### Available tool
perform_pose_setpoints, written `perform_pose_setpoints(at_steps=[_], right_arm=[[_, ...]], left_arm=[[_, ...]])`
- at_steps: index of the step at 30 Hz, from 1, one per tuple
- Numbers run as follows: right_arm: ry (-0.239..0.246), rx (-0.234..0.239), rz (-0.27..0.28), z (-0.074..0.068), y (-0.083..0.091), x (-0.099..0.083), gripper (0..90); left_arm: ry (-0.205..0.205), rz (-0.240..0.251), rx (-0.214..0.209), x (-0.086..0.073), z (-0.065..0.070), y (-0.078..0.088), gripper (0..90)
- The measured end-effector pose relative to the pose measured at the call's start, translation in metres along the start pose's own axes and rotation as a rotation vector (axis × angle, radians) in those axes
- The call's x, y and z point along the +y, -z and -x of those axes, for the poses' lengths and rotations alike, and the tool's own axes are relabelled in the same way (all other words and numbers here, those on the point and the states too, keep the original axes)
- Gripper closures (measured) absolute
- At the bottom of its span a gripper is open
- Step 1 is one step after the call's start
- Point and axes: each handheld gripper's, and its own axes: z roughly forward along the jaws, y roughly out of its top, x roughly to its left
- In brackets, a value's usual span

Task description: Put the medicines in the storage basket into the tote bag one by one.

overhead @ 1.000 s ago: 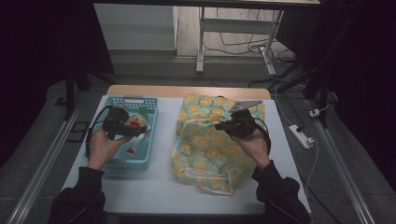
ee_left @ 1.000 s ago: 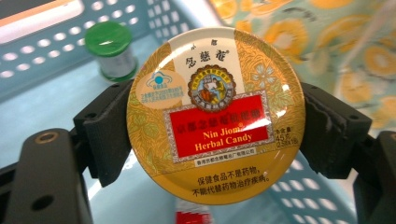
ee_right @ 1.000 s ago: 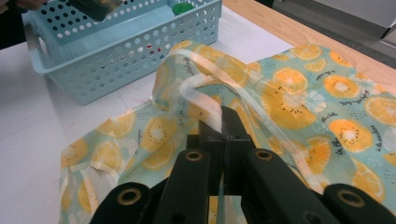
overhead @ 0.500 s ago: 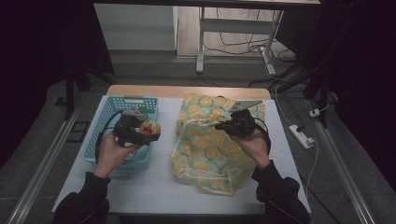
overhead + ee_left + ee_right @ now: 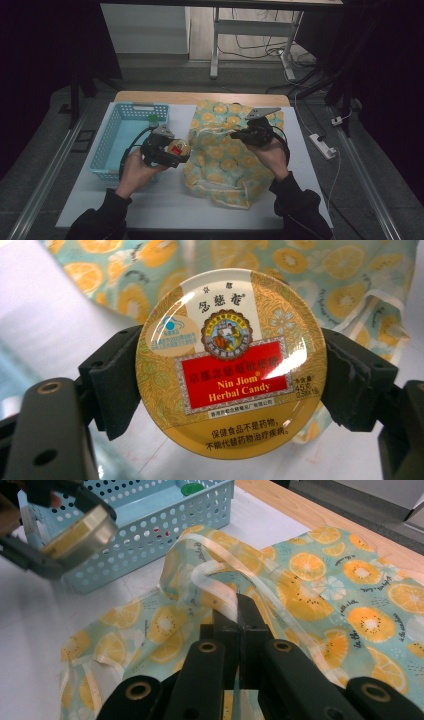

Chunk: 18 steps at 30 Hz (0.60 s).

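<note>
A round gold tin (image 5: 231,340) with a red label reading Nin Jiom Herbal Candy sits edge to edge between the jaws of my left gripper (image 5: 230,377), which is shut on it. From above, that gripper (image 5: 172,150) holds the tin (image 5: 178,148) just off the table, between the blue basket (image 5: 116,135) and a teal cloth bag (image 5: 225,162) printed with orange slices. My right gripper (image 5: 239,611) is shut on the bag's pale strap (image 5: 210,570) and holds it up above the bag's upper part (image 5: 240,134). The tin (image 5: 75,530) is also at the top left of the right gripper view.
The blue perforated basket (image 5: 150,520) stands at the table's left, with a small green thing (image 5: 152,119) at its far end. A wooden strip (image 5: 200,97) edges the table's far side. On the floor to the right lies a white power strip (image 5: 322,146).
My left gripper has carried the tin rightward, from over the basket to the gap beside the bag. The right gripper and the strap have not moved.
</note>
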Motion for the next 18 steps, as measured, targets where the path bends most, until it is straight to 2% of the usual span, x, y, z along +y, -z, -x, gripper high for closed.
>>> perform_pose_setpoints(at_steps=[7, 18], right_arm=[[0.006, -0.008, 0.001, 0.0, -0.001, 0.0, 89.3], [0.002, -0.014, 0.008, 0.001, -0.002, -0.001, 89.3]], left_arm=[[-0.033, 0.009, -0.043, 0.006, 0.016, -0.013, 20.4], [-0.055, -0.022, -0.078, 0.016, 0.026, -0.045, 20.4]])
